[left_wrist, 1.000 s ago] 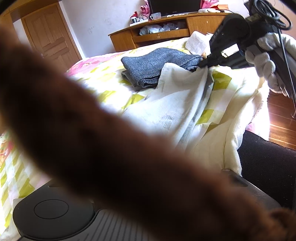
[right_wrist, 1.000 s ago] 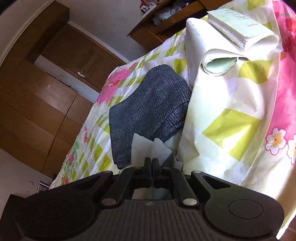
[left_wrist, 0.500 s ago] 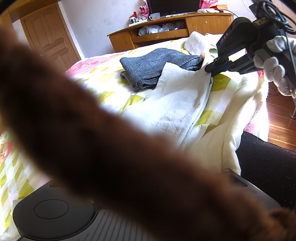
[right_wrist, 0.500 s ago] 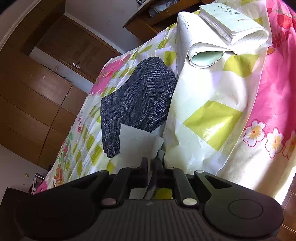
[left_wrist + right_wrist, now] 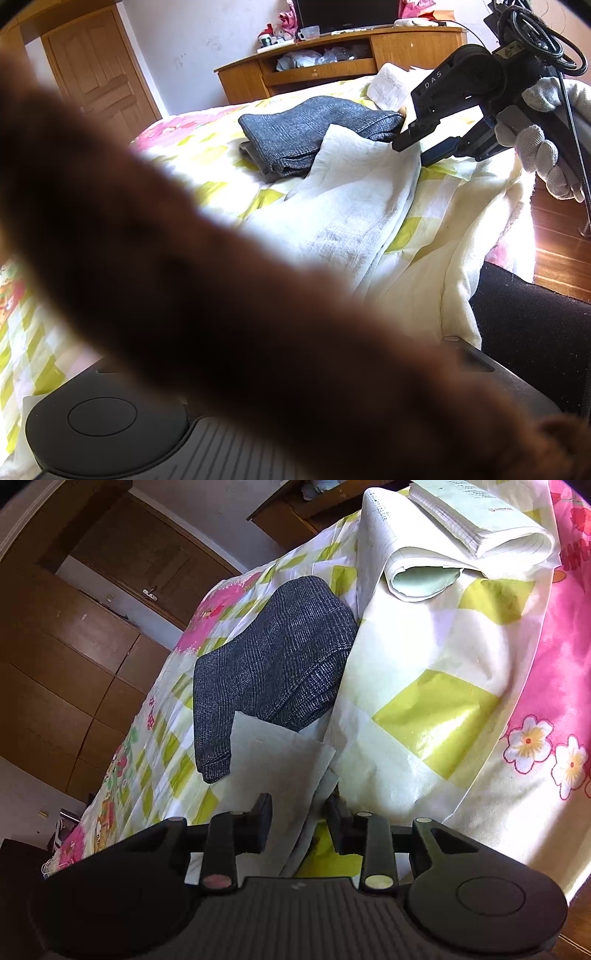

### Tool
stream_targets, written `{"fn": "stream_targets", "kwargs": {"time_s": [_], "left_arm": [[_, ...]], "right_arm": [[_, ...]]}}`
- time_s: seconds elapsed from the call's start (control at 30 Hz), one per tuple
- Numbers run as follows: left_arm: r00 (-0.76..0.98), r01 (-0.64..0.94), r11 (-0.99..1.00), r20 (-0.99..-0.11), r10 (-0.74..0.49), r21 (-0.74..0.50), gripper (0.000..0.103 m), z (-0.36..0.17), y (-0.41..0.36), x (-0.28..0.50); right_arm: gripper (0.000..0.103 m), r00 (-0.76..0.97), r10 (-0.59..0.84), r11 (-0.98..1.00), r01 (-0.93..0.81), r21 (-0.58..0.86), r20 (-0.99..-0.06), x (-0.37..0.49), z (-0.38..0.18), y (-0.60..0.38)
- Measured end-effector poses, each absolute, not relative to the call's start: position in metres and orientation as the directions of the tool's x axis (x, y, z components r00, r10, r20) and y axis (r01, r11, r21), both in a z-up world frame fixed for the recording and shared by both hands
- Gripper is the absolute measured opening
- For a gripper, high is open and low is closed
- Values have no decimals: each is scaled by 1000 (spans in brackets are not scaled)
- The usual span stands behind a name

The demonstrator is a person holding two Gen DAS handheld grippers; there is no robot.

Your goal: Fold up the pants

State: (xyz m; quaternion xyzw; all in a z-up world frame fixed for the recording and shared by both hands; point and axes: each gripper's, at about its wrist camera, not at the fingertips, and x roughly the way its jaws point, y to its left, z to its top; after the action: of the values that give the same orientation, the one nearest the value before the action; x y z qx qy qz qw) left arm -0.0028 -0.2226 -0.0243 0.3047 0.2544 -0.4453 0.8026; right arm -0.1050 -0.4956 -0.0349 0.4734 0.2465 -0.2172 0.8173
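In the left wrist view, a blurred brown shape [image 5: 229, 295] close to the lens hides the left gripper, so its state cannot be told; only part of its dark body shows at the bottom edge.

In the right wrist view, the right gripper [image 5: 297, 812] has its fingers spread apart. The edge of the pale pants [image 5: 280, 771] lies in the gap between them, and neither finger presses on the cloth. From the left wrist view, a hand in a light glove [image 5: 543, 147] holds this gripper at the right side.

The pale pants [image 5: 354, 206] lie flat on the bed [image 5: 192, 147], which has a cover with yellow-green squares and pink flowers. Their far end overlaps a folded dark grey garment [image 5: 273, 664]. Farther to the right, an open notebook [image 5: 461, 528] lies on the bed near its edge.

At the far wall stands a wooden cabinet [image 5: 413, 48]. Its open shelf holds some bundled things that are too small to name.
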Motion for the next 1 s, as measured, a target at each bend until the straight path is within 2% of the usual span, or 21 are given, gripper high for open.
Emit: {"fn": "stream_targets", "kwargs": {"time_s": [0.17, 0.27, 0.4, 0.43, 0.47, 0.5, 0.6, 0.67, 0.73, 0.83, 0.93, 1.0], "left_arm": [[471, 871, 418, -679, -563, 258, 61, -25, -224, -2], [472, 870, 424, -679, -563, 253, 61, -24, -222, -1], [469, 869, 428, -682, -560, 246, 61, -25, -223, 2], [471, 868, 431, -682, -559, 246, 61, -25, -224, 2], [475, 866, 434, -681, -558, 248, 61, -24, -224, 2], [478, 864, 436, -680, -557, 250, 61, -23, -224, 2], [483, 862, 442, -663, -571, 248, 62, -18, -224, -1], [468, 869, 440, -662, -585, 225, 63, -17, -227, -1], [422, 887, 425, -692, -585, 180, 60, -21, -233, -1], [414, 884, 441, -695, -588, 155, 61, -22, -235, 0], [398, 881, 458, -707, -584, 117, 63, -21, -226, 6], [407, 877, 460, -718, -565, 135, 63, -22, -219, 6]], "right_arm": [[46, 792, -130, 479, 577, 661, -597, -97, -34, -495], [38, 808, -138, 547, 544, 636, -573, -93, -26, -483], [38, 781, -95, 510, 570, 644, -617, -77, -50, -487], [35, 785, -93, 501, 569, 652, -613, -75, -53, -488], [22, 786, -98, 495, 571, 655, -611, -74, -52, -490], [22, 791, -97, 483, 568, 666, -604, -76, -48, -492], [21, 857, -149, 448, 503, 739, -493, -101, -25, -499], [21, 860, -242, 437, 510, 741, -449, -122, -9, -502], [21, 827, -302, 421, 561, 712, -474, -134, -8, -507], [21, 783, -248, 409, 618, 671, -570, -132, -24, -510], [21, 794, -227, 416, 603, 681, -564, -128, -29, -504], [21, 810, -223, 410, 583, 702, -542, -124, -25, -503]]}}
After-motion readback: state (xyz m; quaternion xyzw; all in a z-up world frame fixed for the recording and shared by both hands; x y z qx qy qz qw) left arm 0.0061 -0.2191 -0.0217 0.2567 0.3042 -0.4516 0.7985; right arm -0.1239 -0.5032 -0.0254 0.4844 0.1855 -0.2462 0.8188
